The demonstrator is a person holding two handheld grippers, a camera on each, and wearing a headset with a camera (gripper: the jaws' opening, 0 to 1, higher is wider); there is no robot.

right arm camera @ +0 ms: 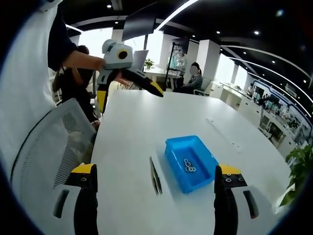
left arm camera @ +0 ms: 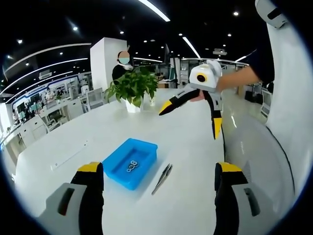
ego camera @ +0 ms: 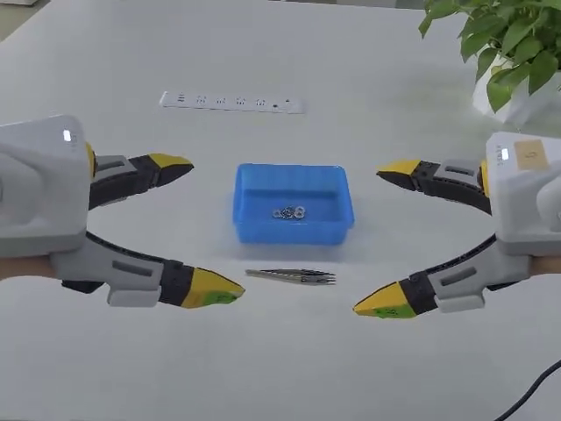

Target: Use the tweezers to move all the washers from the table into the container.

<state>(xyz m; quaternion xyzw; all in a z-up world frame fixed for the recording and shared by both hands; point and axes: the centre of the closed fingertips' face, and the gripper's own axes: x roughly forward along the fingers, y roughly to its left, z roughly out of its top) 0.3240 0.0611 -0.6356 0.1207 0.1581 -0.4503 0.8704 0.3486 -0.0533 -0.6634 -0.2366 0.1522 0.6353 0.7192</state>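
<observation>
Blue plastic container (ego camera: pixel 294 233) holds the washers (ego camera: pixel 289 212) clustered mid-floor; I spot none loose on the table (ego camera: pixel 289 368). The steel tweezers (ego camera: pixel 294 276) lie flat just in front of it. I hold the left gripper (ego camera: pixel 213 228) and right gripper (ego camera: pixel 370 240) spread wide, flanking the container, probably because nothing remains to carry.

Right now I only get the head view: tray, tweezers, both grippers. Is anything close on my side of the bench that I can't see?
Observer: Yes. A mesh chair stands at the near edge of the table, right beside your body.
Operator: Understood. Is anyone across the table from me?
Observer: Yes. The left gripper view shows a standing person just behind the plant.
</observation>
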